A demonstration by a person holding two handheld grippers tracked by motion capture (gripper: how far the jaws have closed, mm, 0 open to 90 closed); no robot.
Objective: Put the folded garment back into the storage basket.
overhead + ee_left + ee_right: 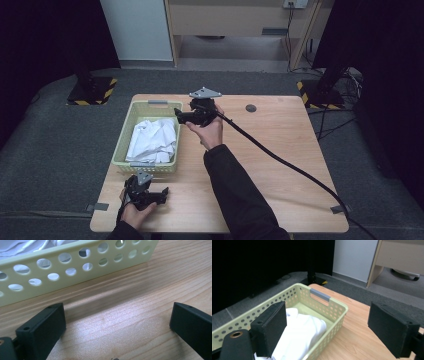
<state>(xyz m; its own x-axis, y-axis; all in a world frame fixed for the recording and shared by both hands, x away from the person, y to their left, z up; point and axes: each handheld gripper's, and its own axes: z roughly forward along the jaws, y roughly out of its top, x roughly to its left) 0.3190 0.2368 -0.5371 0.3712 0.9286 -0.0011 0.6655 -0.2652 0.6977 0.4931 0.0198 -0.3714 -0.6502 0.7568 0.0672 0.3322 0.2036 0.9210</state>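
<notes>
White cloth (152,140) fills basket (121,140); my right gripper (176,114) hovers spread above it, ready to reach; left gripper (165,193) rests spread, clear.

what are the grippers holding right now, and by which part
Nothing. The left gripper is open over bare table beside the basket; the right gripper is open above the basket's edge, clear of the white cloth.

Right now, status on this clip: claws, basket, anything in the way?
Left claw open, low beside basket. Right claw open at basket's right rim. White cloth inside.
</notes>
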